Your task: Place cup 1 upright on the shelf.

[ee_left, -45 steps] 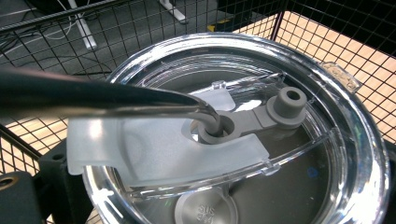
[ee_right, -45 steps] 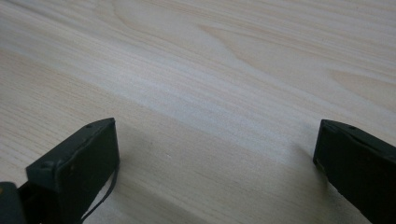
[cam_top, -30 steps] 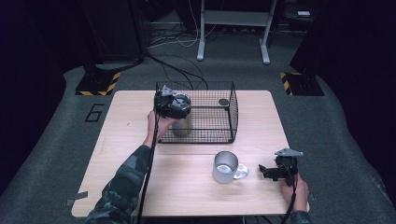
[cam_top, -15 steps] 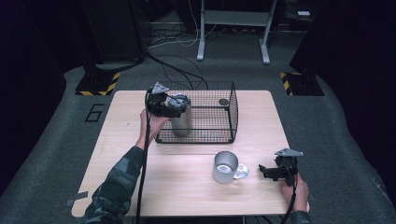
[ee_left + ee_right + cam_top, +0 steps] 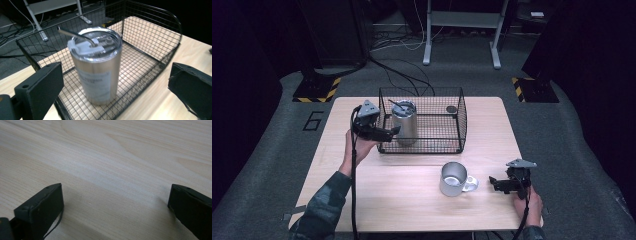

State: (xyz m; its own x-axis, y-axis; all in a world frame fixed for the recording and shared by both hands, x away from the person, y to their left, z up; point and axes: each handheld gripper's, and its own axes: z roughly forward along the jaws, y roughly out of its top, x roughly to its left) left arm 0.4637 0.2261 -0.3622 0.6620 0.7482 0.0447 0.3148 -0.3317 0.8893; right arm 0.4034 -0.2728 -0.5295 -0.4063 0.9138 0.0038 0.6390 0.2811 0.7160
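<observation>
Steel tumbler upright inside wire basket; both claws wide open, empty.

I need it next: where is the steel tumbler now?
In the high view, the tumbler stands upright inside the wire basket, at its left end.

Light is coming from overhead, making the wooden table glow while the floor around it is sinking into near black. In the left gripper view the steel tumbler is blurring a bit, label unreadable, lid catching glare. The right gripper view is showing soft shadows pooling lower left.
</observation>
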